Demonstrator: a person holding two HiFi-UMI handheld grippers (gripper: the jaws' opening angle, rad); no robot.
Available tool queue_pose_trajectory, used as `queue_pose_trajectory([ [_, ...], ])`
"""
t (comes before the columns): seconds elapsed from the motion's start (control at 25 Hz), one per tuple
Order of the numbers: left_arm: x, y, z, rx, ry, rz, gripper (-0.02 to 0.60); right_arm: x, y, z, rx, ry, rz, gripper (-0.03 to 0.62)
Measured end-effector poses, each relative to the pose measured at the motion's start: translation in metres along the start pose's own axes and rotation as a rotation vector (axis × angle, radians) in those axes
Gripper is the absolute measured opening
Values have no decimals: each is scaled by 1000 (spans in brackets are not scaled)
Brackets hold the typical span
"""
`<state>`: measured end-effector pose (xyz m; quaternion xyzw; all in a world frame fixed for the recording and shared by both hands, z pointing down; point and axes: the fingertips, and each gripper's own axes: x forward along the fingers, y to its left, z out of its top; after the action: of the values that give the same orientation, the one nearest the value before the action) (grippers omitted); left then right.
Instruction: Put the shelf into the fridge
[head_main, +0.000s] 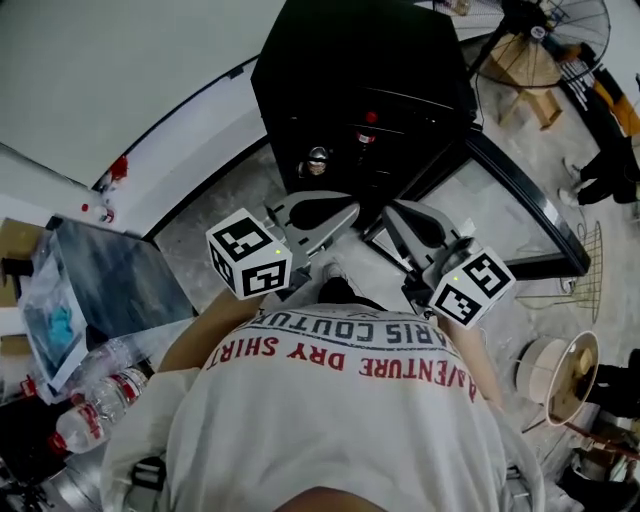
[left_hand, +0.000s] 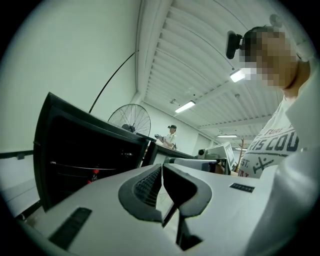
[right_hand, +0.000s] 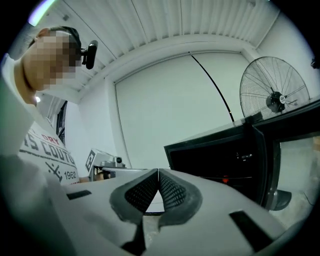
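A black fridge (head_main: 360, 60) stands in front of me with its door (head_main: 520, 215) swung open to the right. Inside it show thin shelf edges (head_main: 400, 98), a can (head_main: 317, 160) and a red-capped bottle (head_main: 366, 130). My left gripper (head_main: 352, 211) and right gripper (head_main: 391, 211) are held side by side just before the opening, both shut with nothing between the pads. The left gripper view shows the shut left gripper (left_hand: 161, 166) with the fridge (left_hand: 90, 155) beyond it. In the right gripper view, the fridge (right_hand: 220, 155) lies to the right of the shut right gripper (right_hand: 158, 171).
A standing fan (head_main: 545, 40) is behind the fridge at the right. Another fan (head_main: 565, 375) lies on the floor at lower right. Several water bottles (head_main: 100, 400) and a grey board (head_main: 110, 275) sit at the left. A person (left_hand: 171, 136) stands far off.
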<state>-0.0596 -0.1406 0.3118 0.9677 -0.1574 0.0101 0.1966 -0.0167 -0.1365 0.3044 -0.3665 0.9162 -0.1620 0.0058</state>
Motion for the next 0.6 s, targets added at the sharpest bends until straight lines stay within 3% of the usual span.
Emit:
queue_pose_trajectory([
  [0.6, -9, -8, 3, 16, -26, 32, 35, -4, 9, -4, -22, 10, 1, 25],
])
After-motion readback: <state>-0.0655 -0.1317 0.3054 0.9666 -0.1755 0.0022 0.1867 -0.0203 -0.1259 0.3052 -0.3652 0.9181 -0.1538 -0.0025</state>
